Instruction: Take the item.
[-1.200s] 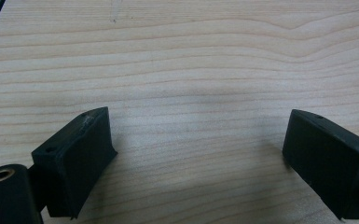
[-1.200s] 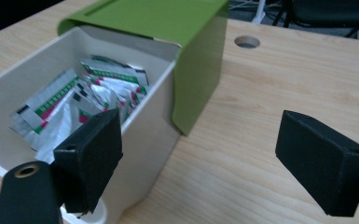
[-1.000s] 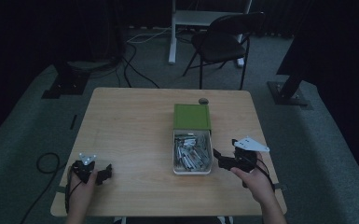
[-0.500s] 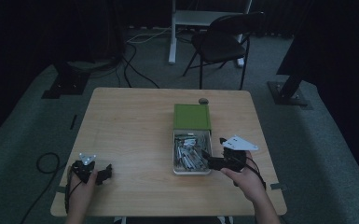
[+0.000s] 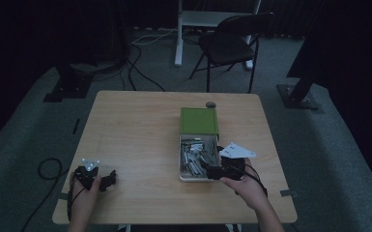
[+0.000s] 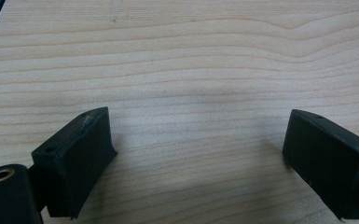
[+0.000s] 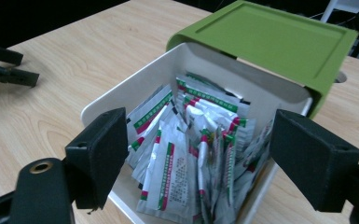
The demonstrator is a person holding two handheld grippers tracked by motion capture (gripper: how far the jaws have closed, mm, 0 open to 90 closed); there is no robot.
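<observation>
Many packets: foil sachets [image 7: 186, 154] with red and green bands, standing and leaning loosely packed inside the white box [image 7: 121, 95]; print too small to read.
Box: open-topped white tray [image 5: 181, 159], on the table's right half, toward the person's edge.
Lid: green cover [image 7: 270, 39] slid back so it caps only the far end of the box; in the high view it [image 5: 199, 121] lies over the end away from the person.
Right gripper: at the near right corner of the box [image 5: 215, 171], held in the person's right hand [image 5: 246, 186]; in its own view it [image 7: 200, 154] looks along the box interior from the near end.
Right jaws: spread wide, one just outside each long wall of the box, nothing clamped between them; sachets show in the gap, whether touched cannot be told.
Left gripper: low over bare wood near the table's front left corner [image 5: 104, 180], held in the left hand [image 5: 84, 193], well apart from the box.
Left jaws: wide apart in the left gripper view [image 6: 198, 154], empty, only wood grain between them.
Table: pale wooden top [image 5: 135, 125], otherwise bare apart from a small dark round object [image 5: 211, 104] just beyond the lid.
Surroundings: black folding chair [image 5: 232, 43] on grey carpet beyond the far edge; cables on the floor.
</observation>
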